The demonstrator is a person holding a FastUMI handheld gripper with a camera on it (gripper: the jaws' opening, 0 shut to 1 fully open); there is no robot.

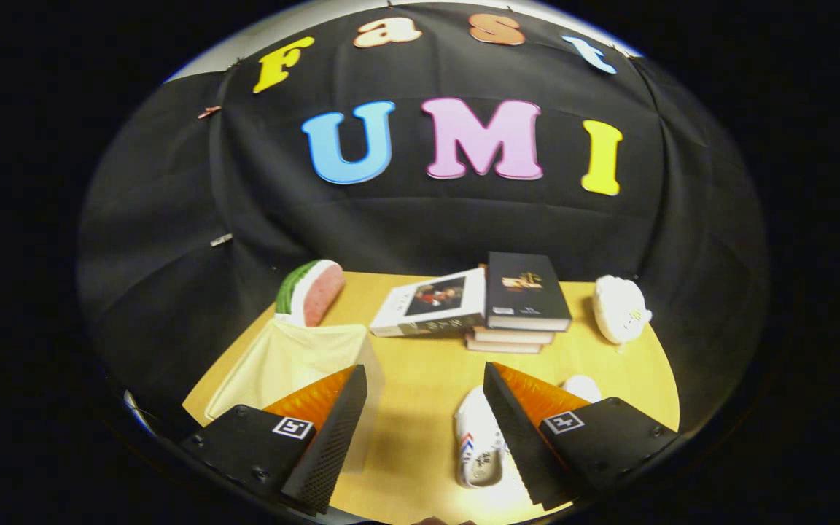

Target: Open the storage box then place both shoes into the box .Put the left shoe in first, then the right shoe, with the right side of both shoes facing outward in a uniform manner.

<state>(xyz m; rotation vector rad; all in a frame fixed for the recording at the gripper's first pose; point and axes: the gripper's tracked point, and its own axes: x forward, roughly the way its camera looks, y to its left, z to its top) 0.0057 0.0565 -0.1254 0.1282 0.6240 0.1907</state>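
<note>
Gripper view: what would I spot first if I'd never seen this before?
Probably the watermelon-slice plush at the wooden table's far corner, beyond the pale translucent storage box. Then the stack of books at the back, and the white sneaker lying beside one finger of the open gripper.

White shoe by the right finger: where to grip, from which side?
Likely across its narrow width at mid-body. The white shoe lies flat on the table, long axis pointing away, beside the right finger. Shift the open gripper right and come down from above, jaws straddling its sides. Its far side is hidden.
</note>
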